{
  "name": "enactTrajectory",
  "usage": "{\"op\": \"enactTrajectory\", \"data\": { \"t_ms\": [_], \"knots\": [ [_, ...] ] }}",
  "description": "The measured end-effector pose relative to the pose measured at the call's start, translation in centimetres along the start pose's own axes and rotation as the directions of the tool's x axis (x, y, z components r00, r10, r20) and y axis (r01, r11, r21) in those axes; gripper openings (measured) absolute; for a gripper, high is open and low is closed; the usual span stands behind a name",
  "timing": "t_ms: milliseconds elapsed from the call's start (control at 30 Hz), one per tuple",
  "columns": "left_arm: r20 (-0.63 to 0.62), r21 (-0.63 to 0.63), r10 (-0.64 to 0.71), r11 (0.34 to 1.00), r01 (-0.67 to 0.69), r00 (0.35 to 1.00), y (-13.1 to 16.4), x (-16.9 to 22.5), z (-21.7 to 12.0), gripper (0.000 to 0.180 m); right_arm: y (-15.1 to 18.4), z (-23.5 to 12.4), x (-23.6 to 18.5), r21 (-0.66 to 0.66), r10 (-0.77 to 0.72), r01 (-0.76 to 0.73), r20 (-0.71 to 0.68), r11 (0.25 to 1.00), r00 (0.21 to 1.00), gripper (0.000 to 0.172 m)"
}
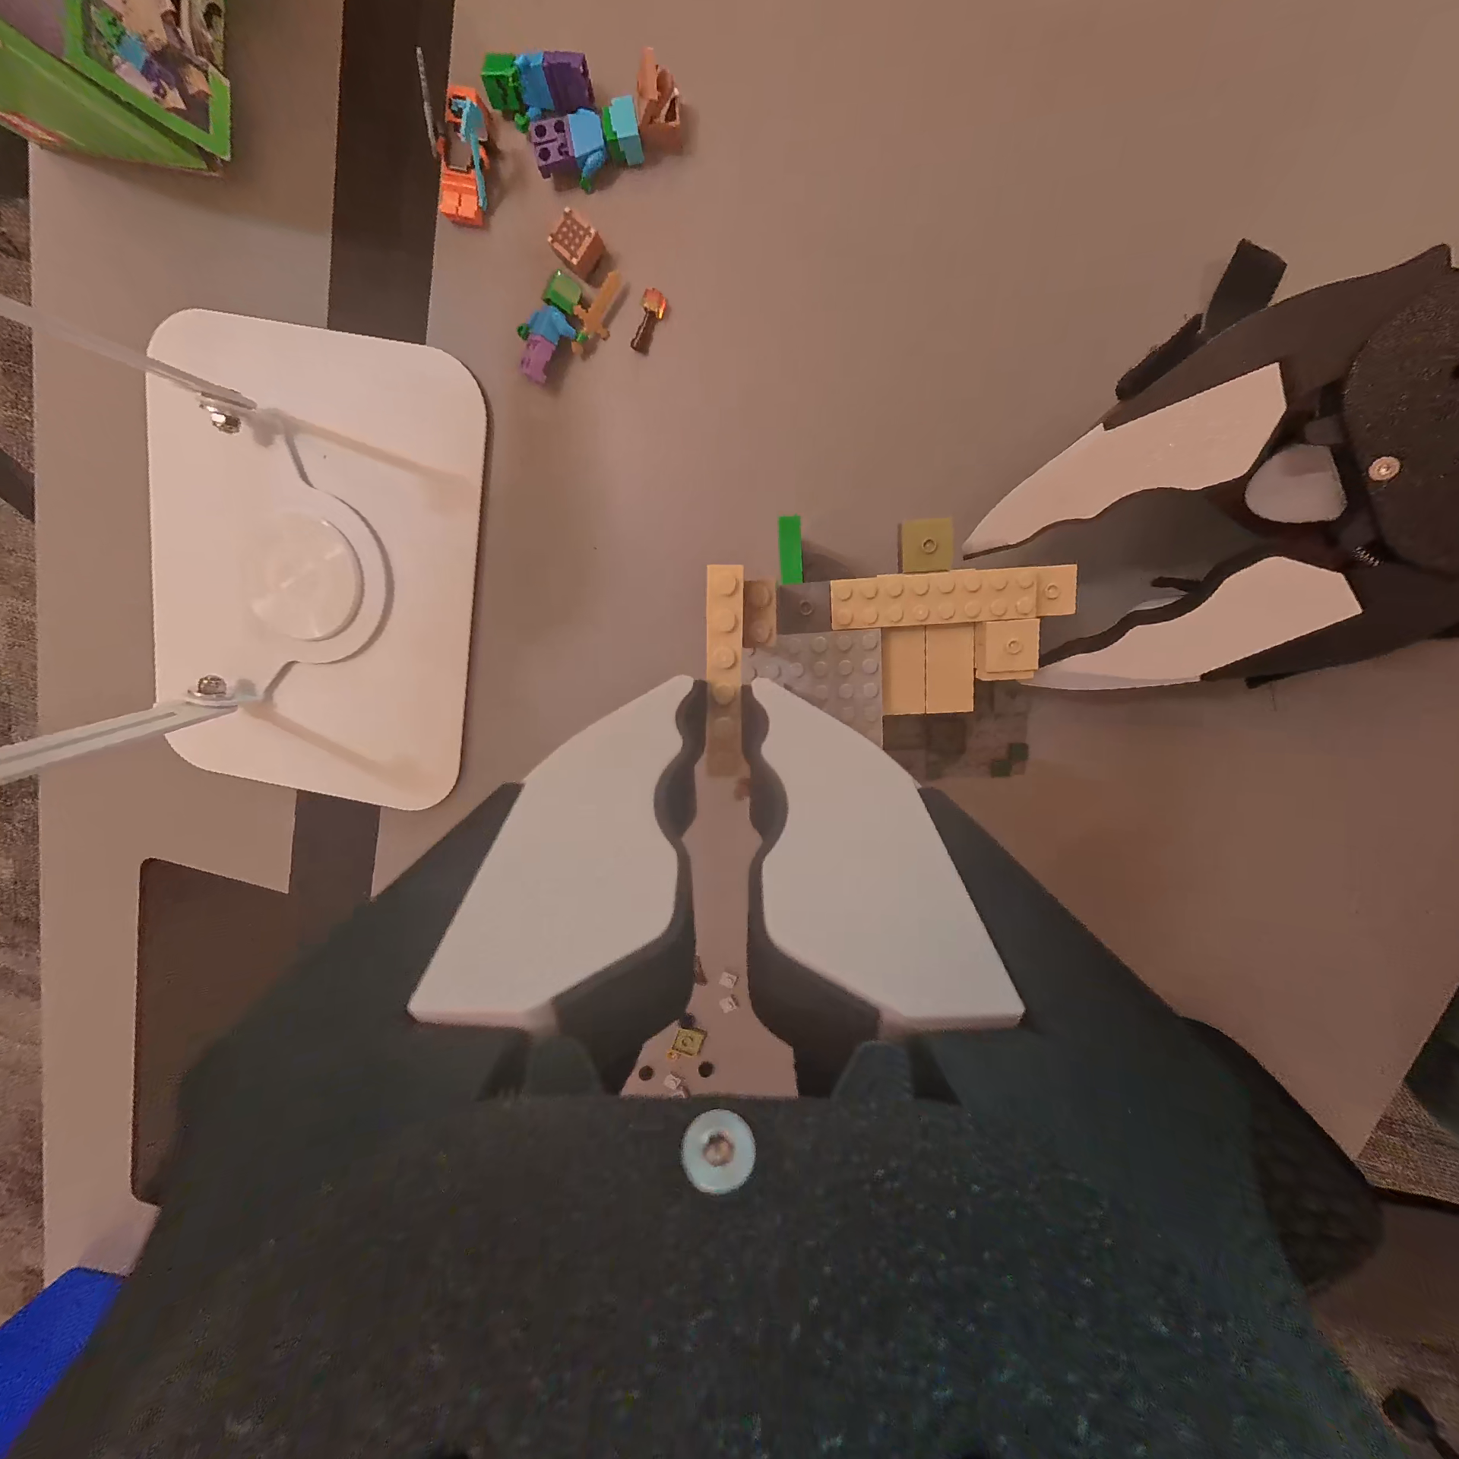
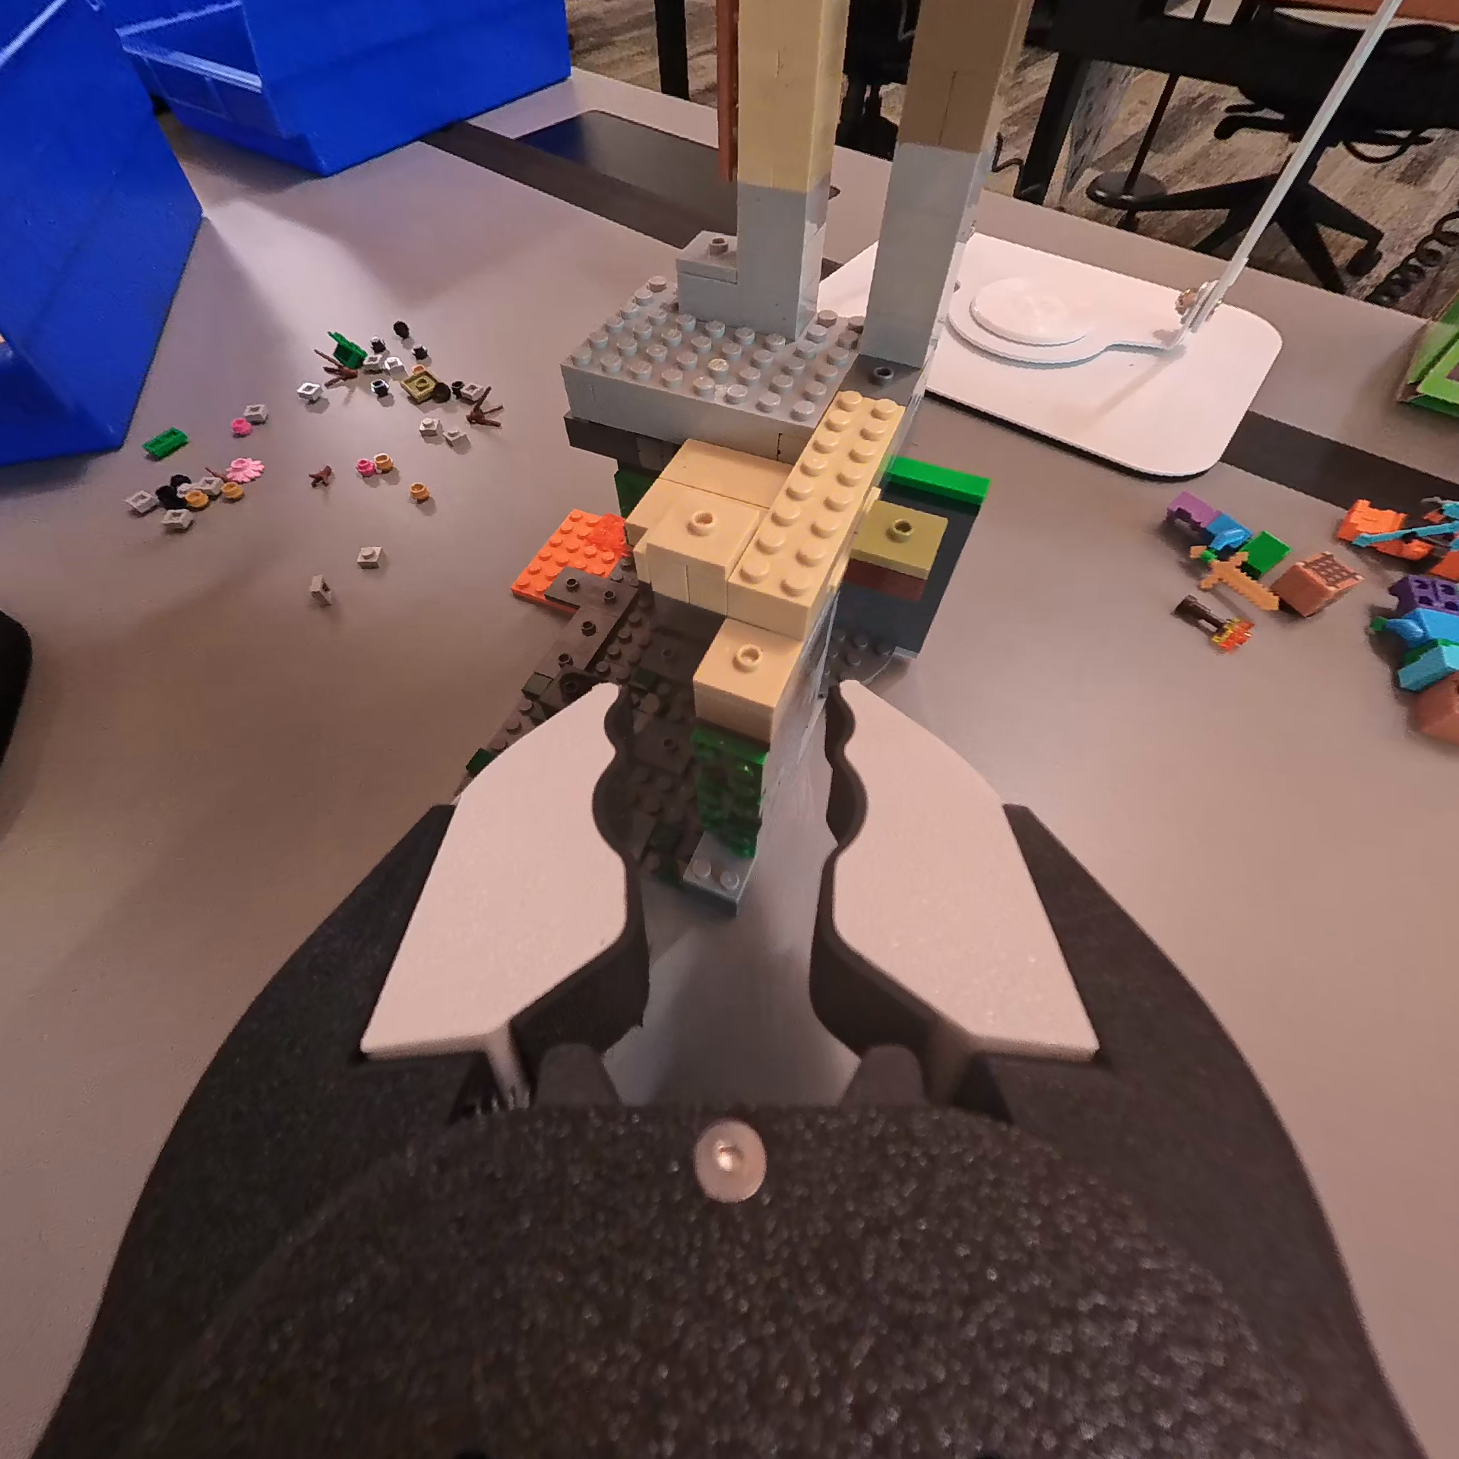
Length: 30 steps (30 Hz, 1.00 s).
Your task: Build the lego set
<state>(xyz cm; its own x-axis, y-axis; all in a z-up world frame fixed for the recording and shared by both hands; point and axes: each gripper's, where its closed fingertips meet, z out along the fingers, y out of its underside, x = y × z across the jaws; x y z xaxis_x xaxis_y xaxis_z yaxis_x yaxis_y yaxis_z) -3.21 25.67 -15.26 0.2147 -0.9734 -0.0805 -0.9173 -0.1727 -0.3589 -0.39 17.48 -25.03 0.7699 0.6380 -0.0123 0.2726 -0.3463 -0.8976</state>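
Your left tool is pinching a long tan plate by its near end, both fingers against its narrow sides. The plate's far end lies against the left edge of the brick build, beside a small tan-brown brick there. Keep that pinch square, since a plate this thin will likely twist if you tilt the tool.

Your right tool straddles the build's end opposite the plate, its fingers spread wide on either side of a tan tile-topped block. I cannot tell whether both pads actually press. If it is there to brace, bear on the solid tan stack, not the thin plates lower down.

Toy figures lie on the table, well apart from the build.
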Motion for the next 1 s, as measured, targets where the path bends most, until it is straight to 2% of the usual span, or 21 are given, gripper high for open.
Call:
{"op": "enactTrajectory", "data": {
  "t_ms": [1000],
  "knots": [
    [-0.012,0.003,-0.037,0.999,0.037,0.999,0.43,-0.17,0.29,0.011,-0.59,-0.39,-0.26,0.026,-0.005,0.004,0.021,1.000,1.000,0.048]
  ]
}}
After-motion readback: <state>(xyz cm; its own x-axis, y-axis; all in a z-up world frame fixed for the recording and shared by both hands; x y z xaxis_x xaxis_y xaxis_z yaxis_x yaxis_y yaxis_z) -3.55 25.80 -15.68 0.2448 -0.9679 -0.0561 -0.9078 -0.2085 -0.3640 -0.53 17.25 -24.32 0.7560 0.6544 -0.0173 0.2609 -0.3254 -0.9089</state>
